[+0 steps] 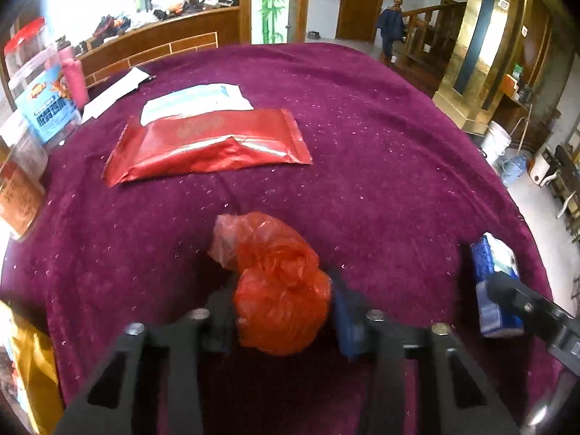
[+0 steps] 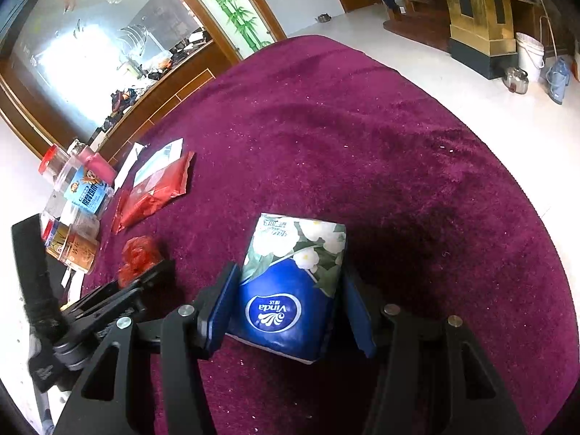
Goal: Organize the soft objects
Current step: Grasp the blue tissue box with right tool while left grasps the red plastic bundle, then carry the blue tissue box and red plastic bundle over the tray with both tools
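Note:
A crumpled orange-red plastic bag lies on the purple tablecloth. My left gripper is shut on it, a pad pressing each side. The same bag and left gripper appear at the left of the right wrist view. A blue and white tissue pack with flowers stands between the blue pads of my right gripper, which squeeze it on both sides. That pack and the right gripper show at the right edge of the left wrist view.
A flat red foil pack lies further back, with a white and blue packet behind it. Several clear jars and a pink bottle stand along the left edge. A yellow bag sits near left. The table's rim curves at the right.

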